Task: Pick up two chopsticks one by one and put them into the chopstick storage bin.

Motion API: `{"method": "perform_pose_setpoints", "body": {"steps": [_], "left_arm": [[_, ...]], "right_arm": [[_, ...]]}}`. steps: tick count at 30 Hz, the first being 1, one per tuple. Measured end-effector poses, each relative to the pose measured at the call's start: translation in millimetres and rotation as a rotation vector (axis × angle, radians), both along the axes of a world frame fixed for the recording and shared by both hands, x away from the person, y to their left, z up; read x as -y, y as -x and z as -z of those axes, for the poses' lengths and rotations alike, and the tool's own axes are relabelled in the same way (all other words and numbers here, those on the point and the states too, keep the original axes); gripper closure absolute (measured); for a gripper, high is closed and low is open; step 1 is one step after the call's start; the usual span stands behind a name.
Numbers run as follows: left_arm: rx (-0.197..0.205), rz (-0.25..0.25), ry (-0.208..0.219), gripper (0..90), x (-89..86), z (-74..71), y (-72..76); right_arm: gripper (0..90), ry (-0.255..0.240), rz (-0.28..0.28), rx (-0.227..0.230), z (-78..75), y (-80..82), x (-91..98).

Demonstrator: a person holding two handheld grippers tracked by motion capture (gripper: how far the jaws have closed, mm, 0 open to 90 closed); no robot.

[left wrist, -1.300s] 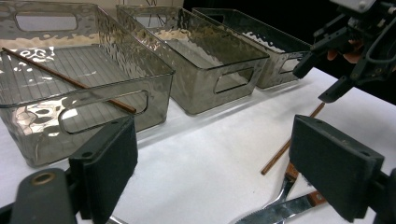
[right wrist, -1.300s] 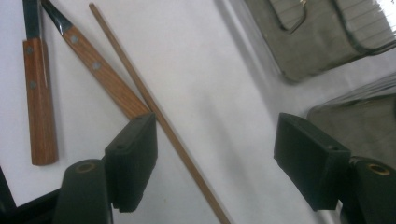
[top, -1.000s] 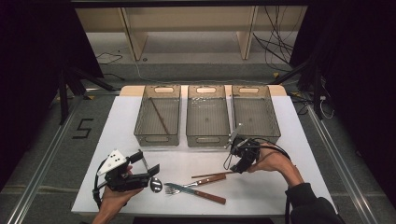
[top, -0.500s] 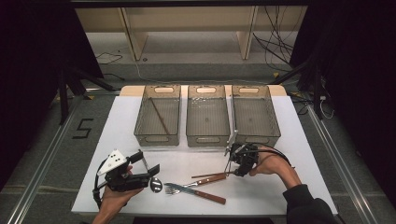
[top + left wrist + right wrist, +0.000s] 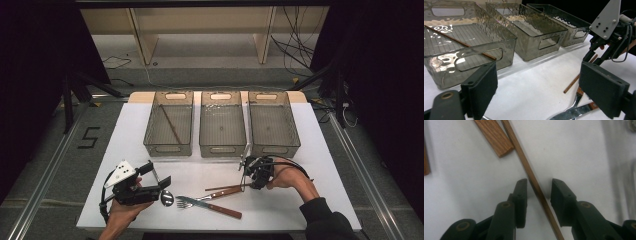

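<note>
**Right hand-held gripper closing around a chopstick on the tabletop**

High view: The right hand-held gripper (image 5: 248, 176) points down at the far end of a thin wooden chopstick (image 5: 226, 187) lying on the white tabletop (image 5: 320, 150), just in front of the three clear bins (image 5: 221, 125). Its jaw tips are hidden beneath its own body, so any contact is hard to judge here. The left hand-held gripper (image 5: 159, 179) rests near the tabletop's front edge, jaws wide apart, beside a spoon (image 5: 167, 198) and a fork (image 5: 187, 201); it grips nothing.

Left gripper view: The jaws stand far apart with bare tabletop between them. The cutlery at the bottom edge is cut off. A second chopstick (image 5: 461, 43) lies in the nearest bin.

Right gripper view: The jaws have just been closing and stand partly open, the chopstick (image 5: 531, 178) running between them, a small gap visible on each side. A wooden handle (image 5: 494, 136) is cropped at the top.
</note>
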State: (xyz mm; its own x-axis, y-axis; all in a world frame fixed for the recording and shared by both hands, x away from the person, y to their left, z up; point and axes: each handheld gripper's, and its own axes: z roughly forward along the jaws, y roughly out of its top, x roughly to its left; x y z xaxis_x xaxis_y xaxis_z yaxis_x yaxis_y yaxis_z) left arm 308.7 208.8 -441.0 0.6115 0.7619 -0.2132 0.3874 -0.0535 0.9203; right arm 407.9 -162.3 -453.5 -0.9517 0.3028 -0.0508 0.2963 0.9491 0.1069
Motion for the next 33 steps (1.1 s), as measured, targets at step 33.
{"method": "perform_pose_setpoints", "body": {"steps": [33], "left_arm": [[0.0, 0.001, -0.003, 14.9, 0.4, 0.2, -0.2]], "right_arm": [[85.4, -0.003, -0.107, -0.015, -6.1, 3.0, -6.6]]}}
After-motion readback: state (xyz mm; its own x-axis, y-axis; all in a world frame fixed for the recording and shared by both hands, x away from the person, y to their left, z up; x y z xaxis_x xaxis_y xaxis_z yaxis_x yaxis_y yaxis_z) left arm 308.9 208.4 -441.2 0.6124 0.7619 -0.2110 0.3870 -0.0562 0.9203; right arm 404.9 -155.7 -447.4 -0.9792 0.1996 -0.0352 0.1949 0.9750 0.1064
